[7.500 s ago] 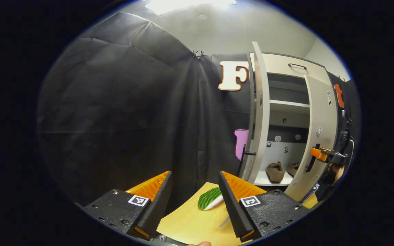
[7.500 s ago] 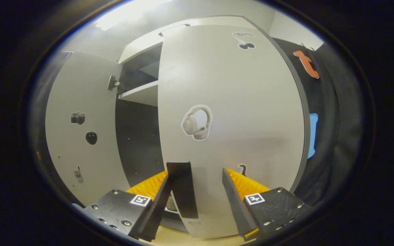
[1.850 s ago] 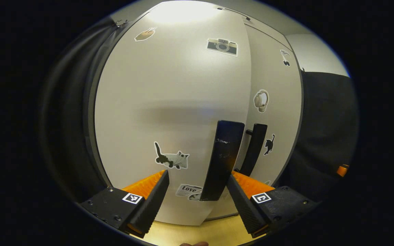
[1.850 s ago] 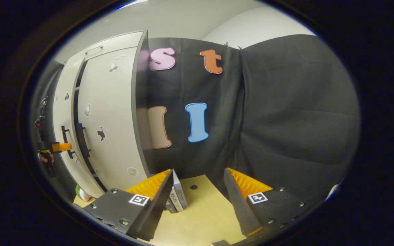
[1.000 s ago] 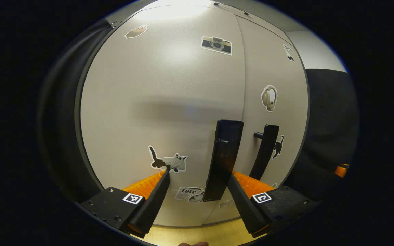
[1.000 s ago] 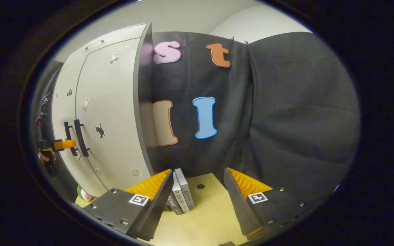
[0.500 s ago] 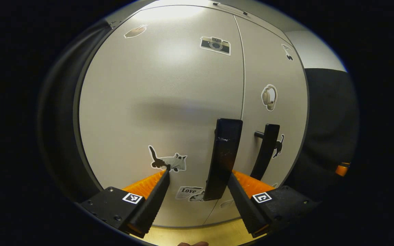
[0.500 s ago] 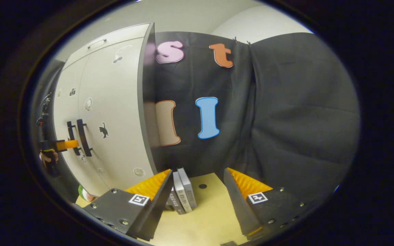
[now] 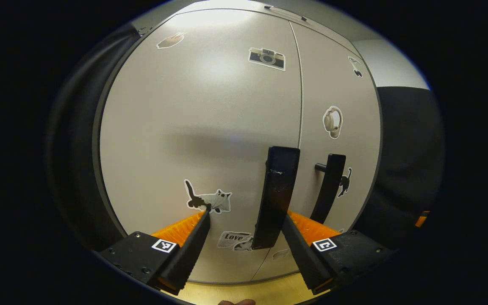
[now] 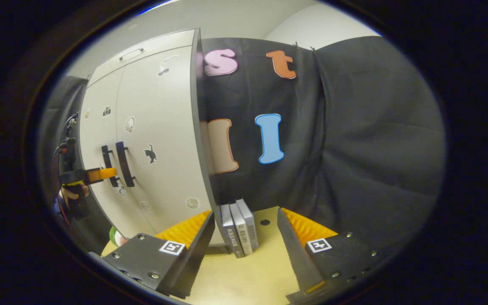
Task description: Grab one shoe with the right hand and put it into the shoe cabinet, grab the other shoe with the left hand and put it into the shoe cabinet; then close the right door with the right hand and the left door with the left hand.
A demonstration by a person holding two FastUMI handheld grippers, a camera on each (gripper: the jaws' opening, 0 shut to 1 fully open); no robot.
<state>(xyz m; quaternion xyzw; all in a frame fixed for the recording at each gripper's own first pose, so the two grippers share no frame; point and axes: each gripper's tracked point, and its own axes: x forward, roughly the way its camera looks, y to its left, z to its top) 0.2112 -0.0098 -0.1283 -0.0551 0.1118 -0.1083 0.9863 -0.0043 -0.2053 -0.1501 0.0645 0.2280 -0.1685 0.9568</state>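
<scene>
Both doors (image 9: 210, 127) now sit flush; left hand-held gripper (image 9: 244, 220) spread, straddling handle (image 9: 276, 197).

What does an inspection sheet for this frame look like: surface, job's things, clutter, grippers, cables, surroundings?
Surface: pale wooden tabletop, bare in front of the right gripper.
Job's things: shoe cabinet with left door and right door both shut, seam closed; shoes hidden.
Clutter: three grey books upright beside the cabinet; a green item at its foot, too cut off to identify.
Grippers: left gripper open, fingers either side of the left handle; right gripper open, holding nothing.
Cables: some near the hand holding the left gripper.
Surroundings: black cloth wall.
</scene>
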